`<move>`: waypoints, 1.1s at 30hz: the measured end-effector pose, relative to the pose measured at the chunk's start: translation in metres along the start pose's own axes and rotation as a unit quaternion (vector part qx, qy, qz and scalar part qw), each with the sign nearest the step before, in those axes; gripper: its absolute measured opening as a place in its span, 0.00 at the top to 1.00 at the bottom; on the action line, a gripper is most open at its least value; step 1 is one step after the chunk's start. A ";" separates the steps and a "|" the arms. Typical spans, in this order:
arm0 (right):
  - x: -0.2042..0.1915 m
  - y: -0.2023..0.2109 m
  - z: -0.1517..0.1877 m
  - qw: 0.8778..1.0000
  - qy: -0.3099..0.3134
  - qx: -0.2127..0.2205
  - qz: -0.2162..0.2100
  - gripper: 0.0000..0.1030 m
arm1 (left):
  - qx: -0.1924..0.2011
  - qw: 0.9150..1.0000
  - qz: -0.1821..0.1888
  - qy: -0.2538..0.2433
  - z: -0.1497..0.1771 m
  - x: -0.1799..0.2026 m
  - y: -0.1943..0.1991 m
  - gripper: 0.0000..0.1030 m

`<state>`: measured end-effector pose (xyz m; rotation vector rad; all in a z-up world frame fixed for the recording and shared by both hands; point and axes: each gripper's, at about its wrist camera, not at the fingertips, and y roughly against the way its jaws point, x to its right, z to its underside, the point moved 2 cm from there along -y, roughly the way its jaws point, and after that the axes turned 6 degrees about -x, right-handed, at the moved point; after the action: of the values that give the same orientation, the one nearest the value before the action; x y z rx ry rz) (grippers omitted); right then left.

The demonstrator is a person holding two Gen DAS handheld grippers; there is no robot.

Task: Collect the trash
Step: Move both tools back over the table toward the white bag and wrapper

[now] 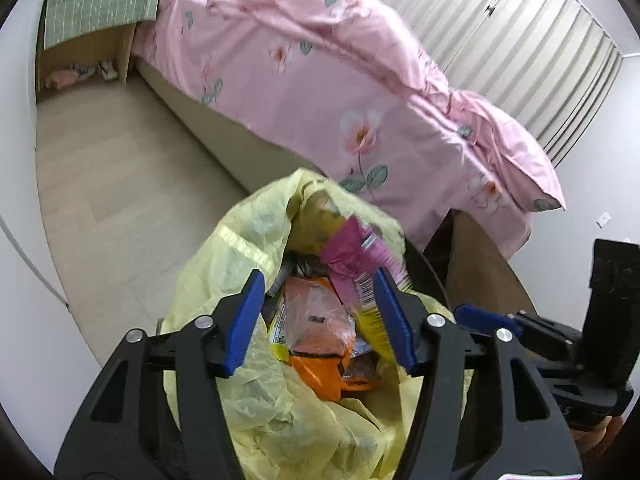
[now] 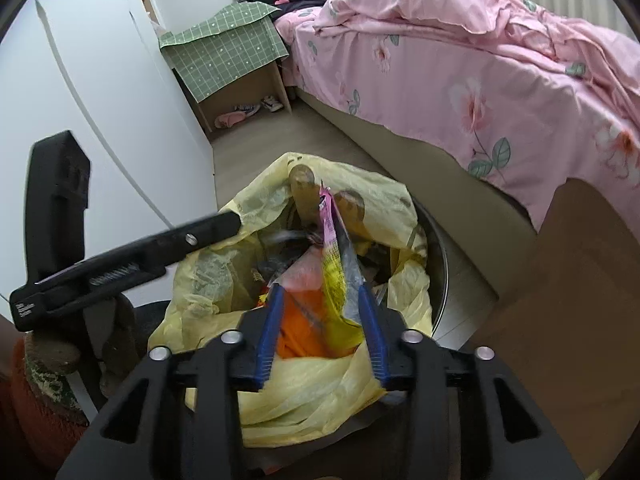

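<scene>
Over yellow bag [image 1: 248,240] mouth: left gripper [image 1: 320,320] jaws apart, gripping nothing; orange wrapper [image 1: 316,320] below, inside bag. Right gripper [image 2: 324,328] jaws apart; pink-yellow wrapper [image 2: 334,264] upright between fingers, by right pad, contact unclear. Pink bedding [image 1: 340,80] beyond.

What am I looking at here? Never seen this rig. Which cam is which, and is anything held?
No robot arm: a person carries two handheld grippers, each with a fisheye camera looking along its blue fingers. One view is from the left gripper, the other from the right gripper. Both hang over a yellow trash bag lining a bin on the floor beside a bed. Both stand open. A pink-and-yellow wrapper sits blurred between the right gripper's fingers, apparently unclamped, above an orange wrapper.
</scene>
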<state>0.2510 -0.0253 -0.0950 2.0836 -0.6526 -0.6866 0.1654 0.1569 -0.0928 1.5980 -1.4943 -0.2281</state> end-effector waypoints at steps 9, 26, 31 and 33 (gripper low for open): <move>0.006 0.066 0.038 0.998 0.006 0.023 0.052 0.63 | -0.002 0.999 -0.026 0.022 0.004 -0.002 0.023 0.47; 0.066 0.229 0.220 0.967 -0.101 0.109 0.206 0.56 | -0.043 0.980 0.063 -0.184 0.082 0.179 0.033 0.42; 0.071 0.230 0.270 0.966 -0.116 0.085 0.216 0.55 | -0.086 0.959 0.105 -0.248 0.118 0.232 0.025 0.42; 0.074 0.225 0.291 0.965 -0.135 0.079 0.211 0.55 | -0.098 0.952 0.110 -0.268 0.130 0.246 0.021 0.42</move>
<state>0.0637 -0.3495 -0.0748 1.9139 -1.2982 -0.6924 0.1254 -0.1158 -0.0466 1.2486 -1.9754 -0.7021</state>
